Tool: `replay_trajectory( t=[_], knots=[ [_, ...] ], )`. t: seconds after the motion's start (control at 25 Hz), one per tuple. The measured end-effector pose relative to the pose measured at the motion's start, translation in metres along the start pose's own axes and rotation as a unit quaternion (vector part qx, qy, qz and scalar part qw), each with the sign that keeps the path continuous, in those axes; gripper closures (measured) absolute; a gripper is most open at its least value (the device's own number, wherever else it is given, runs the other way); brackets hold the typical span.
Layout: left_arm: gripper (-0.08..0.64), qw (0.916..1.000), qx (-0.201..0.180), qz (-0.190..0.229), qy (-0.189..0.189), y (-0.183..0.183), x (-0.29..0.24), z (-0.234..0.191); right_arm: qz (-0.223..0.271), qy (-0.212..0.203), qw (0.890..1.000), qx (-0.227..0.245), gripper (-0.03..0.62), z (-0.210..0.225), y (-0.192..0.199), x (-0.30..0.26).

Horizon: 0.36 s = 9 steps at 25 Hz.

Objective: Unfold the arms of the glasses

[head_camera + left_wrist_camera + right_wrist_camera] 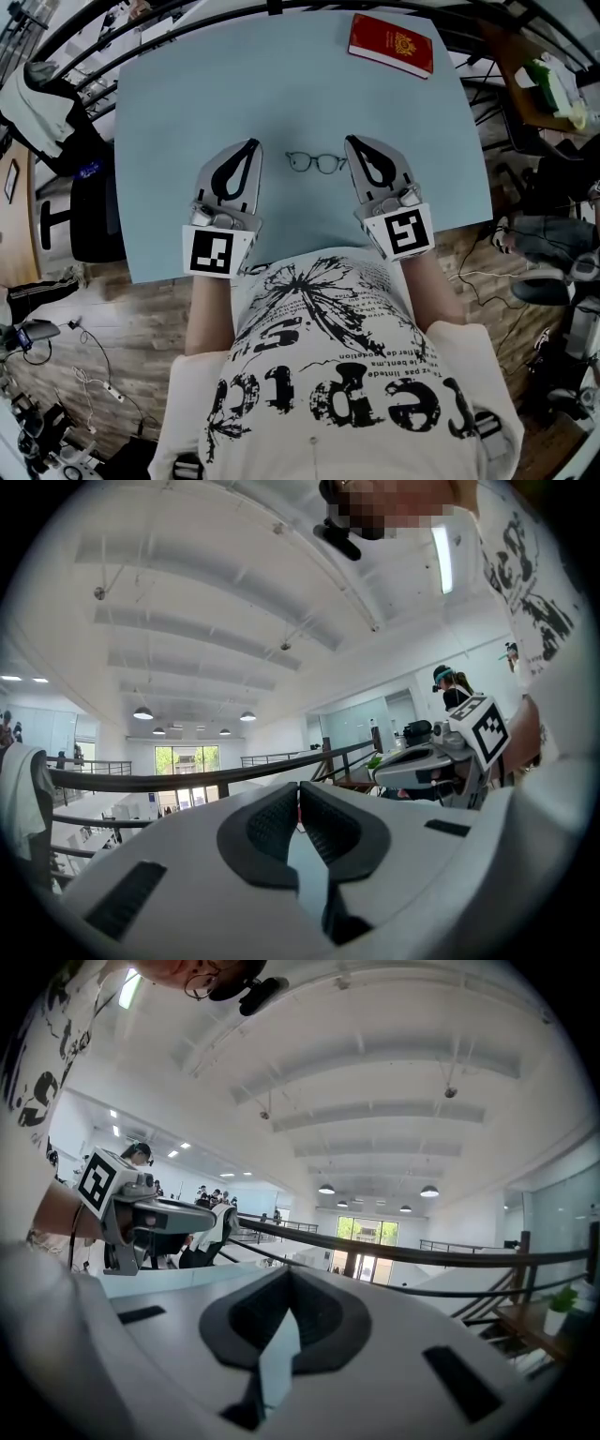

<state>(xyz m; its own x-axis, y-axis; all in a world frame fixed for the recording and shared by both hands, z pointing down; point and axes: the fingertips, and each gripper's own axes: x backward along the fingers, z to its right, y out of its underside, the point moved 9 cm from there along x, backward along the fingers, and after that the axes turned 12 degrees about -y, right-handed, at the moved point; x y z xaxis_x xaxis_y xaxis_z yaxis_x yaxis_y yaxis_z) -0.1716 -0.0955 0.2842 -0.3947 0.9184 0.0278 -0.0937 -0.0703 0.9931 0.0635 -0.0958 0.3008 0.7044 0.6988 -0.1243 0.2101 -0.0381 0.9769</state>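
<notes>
Lying flat on a pale blue tabletop [187,112], near its front middle: thin dark wire-rimmed glasses with round lenses [316,162], set between the two tongs. Left tongs [251,145], white with black pads, pressed together with nothing pinched, tips pointing away from the person, near the left lens but apart from it. Right tongs [351,141] likewise closed and empty, tips just beside the right lens. Well apart, at the far right edge: a red booklet with a gold crest [391,44].
</notes>
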Motion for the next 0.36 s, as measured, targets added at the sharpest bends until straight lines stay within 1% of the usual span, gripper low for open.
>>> replay_trajectory(
  t=[0.36],
  knots=[
    [0.537, 0.9999, 0.006, 0.002, 0.010, 0.0023, -0.0090, 0.0051, 0.007, 0.000, 1.000, 0.012, 0.584, 0.0050, 0.0014, -0.0070]
  ],
)
